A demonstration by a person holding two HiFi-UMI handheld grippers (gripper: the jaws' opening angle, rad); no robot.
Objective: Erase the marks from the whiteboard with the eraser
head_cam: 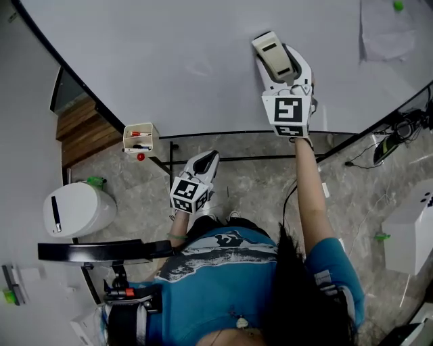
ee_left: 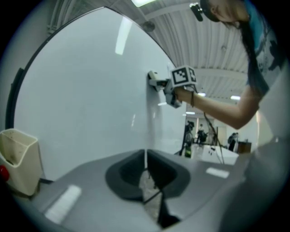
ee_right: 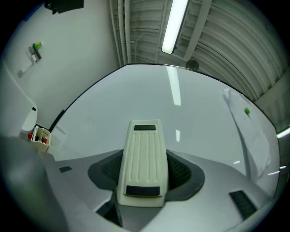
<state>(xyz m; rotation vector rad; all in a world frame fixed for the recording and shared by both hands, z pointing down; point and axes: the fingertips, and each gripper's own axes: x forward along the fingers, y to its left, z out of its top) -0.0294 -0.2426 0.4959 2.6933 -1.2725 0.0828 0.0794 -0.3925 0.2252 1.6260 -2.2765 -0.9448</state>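
Note:
The whiteboard [head_cam: 189,61] fills the upper part of the head view. My right gripper [head_cam: 279,62] is raised against it, shut on a cream ribbed eraser [head_cam: 272,47] that lies flat on the board. In the right gripper view the eraser [ee_right: 144,149] sits between the jaws and points up the board [ee_right: 190,118]. I see no distinct marks, only a faint smudge [head_cam: 199,69]. My left gripper [head_cam: 205,162] hangs low below the board's bottom edge, shut and empty; its own view shows the jaws [ee_left: 145,156] closed to a thin slit, and the eraser [ee_left: 154,80] far off.
A small cream holder [head_cam: 140,138] with markers hangs at the board's lower left corner. A paper sheet [head_cam: 385,30] with a green magnet [head_cam: 398,5] is on the board's right. The board's black stand bars [head_cam: 230,159], a white bin [head_cam: 78,208] and floor cables [head_cam: 399,135] lie below.

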